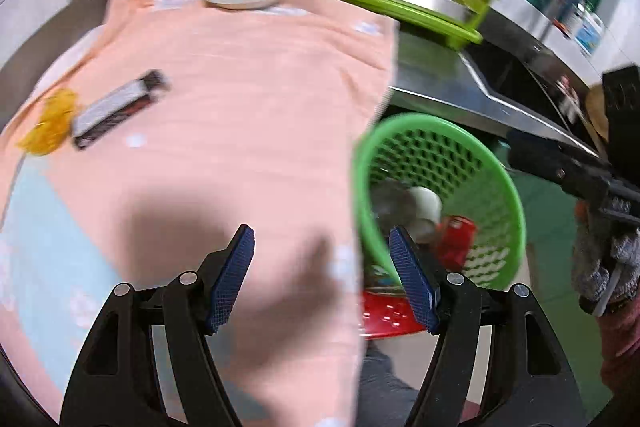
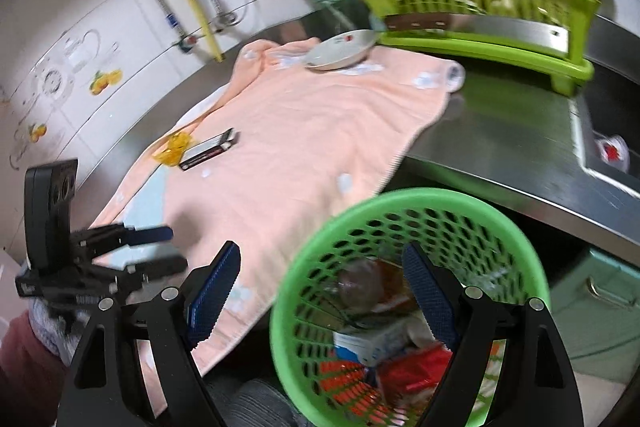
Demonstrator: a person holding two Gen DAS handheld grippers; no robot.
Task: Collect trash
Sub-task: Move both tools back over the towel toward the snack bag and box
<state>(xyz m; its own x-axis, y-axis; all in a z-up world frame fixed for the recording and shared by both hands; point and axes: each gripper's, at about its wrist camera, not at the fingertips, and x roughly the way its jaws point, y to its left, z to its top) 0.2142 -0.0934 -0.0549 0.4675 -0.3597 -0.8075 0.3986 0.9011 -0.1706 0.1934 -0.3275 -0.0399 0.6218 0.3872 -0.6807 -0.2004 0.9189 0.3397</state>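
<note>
wall (image 2: 120, 11): white tile | counter (image 2: 500, 131): steel | floor (image 1: 548, 211): green

- Tabletop (image 2: 500, 131): brushed steel, dull sheen.
- Towel (image 2: 304, 131): soft matt peach cloth.
- Basket (image 2: 400, 199): glossy green perforated plastic.
- Plate (image 2: 340, 51): glazed, smooth.

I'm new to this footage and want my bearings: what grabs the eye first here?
A bright green perforated plastic basket, already holding trash, sits below the counter edge. A peach towel covers the steel counter, with a crumpled yellow wrapper touching a flat black-and-silver packet. Both grippers, left and right, are open and hold nothing.
</note>
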